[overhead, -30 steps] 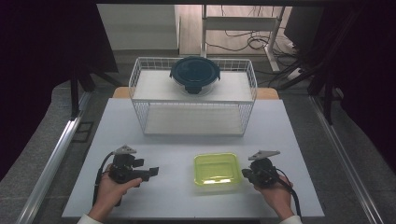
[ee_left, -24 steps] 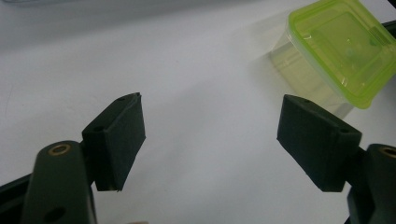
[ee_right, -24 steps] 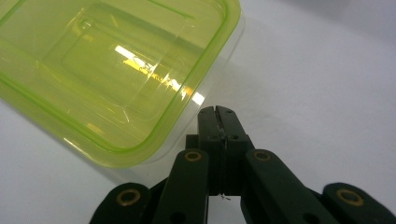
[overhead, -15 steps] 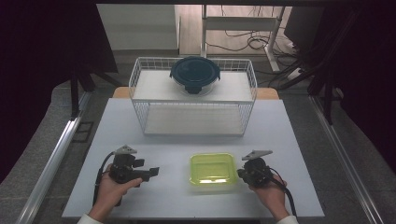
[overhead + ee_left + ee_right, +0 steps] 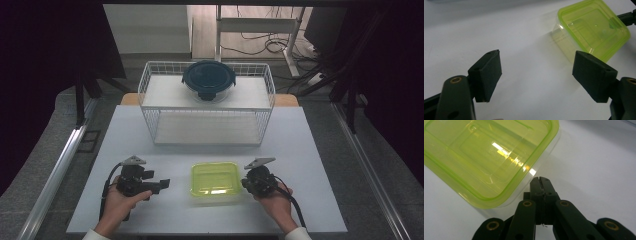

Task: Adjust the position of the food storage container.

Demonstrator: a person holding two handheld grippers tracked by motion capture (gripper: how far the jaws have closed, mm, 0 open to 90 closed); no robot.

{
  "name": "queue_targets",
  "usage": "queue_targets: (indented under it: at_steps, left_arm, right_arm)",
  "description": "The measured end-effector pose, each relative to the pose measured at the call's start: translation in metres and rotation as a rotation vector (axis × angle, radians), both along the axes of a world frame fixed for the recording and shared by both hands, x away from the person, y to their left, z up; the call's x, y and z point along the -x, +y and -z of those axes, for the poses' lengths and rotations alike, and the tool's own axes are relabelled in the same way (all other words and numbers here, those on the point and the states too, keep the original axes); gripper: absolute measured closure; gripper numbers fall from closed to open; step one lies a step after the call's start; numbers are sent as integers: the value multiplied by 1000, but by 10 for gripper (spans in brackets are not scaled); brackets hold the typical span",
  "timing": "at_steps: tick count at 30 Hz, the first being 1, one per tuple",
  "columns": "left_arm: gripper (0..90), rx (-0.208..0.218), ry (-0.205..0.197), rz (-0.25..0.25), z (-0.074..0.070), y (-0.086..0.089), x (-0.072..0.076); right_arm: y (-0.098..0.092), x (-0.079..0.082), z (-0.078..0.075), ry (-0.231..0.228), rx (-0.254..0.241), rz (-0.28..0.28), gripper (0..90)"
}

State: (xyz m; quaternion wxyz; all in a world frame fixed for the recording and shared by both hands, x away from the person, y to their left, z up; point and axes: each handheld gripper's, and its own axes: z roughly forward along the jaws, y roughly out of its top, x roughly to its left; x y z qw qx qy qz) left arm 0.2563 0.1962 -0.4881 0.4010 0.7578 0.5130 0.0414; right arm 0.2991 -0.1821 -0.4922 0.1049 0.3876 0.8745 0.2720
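Green lidded container point(image 5: 215, 179) sits on the white tabletop point(image 5: 310, 150) near the front edge, between the two hands and well short of the wire basket point(image 5: 207, 102), on which a dark round container point(image 5: 208, 80) rests. Right tongs point(image 5: 246, 183) are pressed together with nothing between them, tip right at the container's right wall, low, below the lid rim. Left tongs point(image 5: 166, 183) stand apart and empty, aimed at the container from its left, with a gap of bare tabletop between. Judgement: the step is a sideways nudge of the container with the shut tip. Keep contact low and centred on the wall to avoid spinning or tipping it; push slowly, keeping the open left tongs lined up with it.
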Motion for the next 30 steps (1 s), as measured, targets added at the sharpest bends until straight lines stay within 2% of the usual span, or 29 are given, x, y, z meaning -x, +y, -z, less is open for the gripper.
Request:
queue_targets:
  at_steps: [6,14,22,27,30]
  left_arm:
    - [230,-2,0,2,0,0,0]
    - [230,1,1,-3,0,1,0]
    - [230,-6,0,-9,0,1,2]
    - [231,-9,-4,-7,0,-2,2]
    - [231,-8,-3,-7,0,-3,2]
  right_arm:
    - [10,1,1,-2,0,-24,890]
    - [9,2,0,-3,-5,-29,890]
    - [-15,4,-19,-30,-91,34,890]
    - [-28,8,-22,-26,-137,45,884]
    - [-33,8,-22,-26,-170,50,850]
